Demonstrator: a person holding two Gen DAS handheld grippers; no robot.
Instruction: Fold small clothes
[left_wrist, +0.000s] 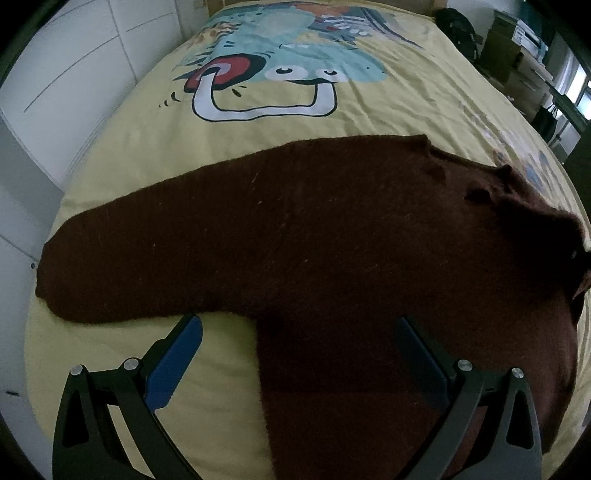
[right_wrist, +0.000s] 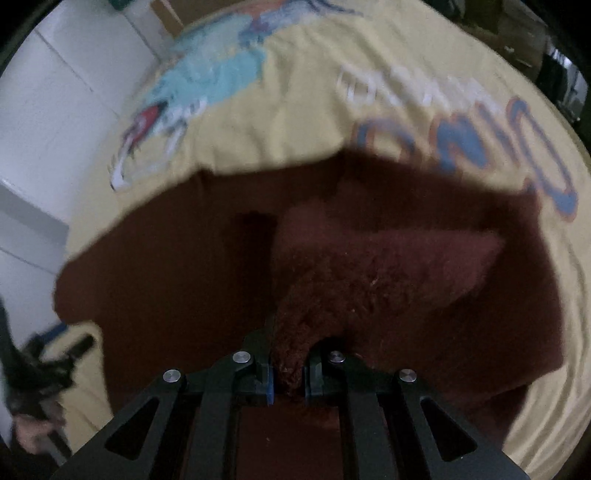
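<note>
Sweater (left_wrist: 314, 240) is spread on the bed (left_wrist: 295, 122), left sleeve (left_wrist: 122, 258) flat. Right sleeve (right_wrist: 332, 288) is clamped in the right gripper (right_wrist: 288, 384) and raised over the body, likely for folding inward. Left gripper (left_wrist: 299, 354) is held apart, empty, near the hem.

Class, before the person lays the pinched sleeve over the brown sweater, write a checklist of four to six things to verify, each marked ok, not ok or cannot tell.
1. Right gripper shut on the sleeve: ok.
2. Left gripper open, holding nothing: ok.
3. Other sleeve flat on the yellow bedsheet: ok.
4. Brown sweater body smooth: not ok, bunched near the collar.
5. Sweater hem square: cannot tell, out of view.
6. Right wrist view sharp enough to judge the landing spot: not ok, blurred.
</note>
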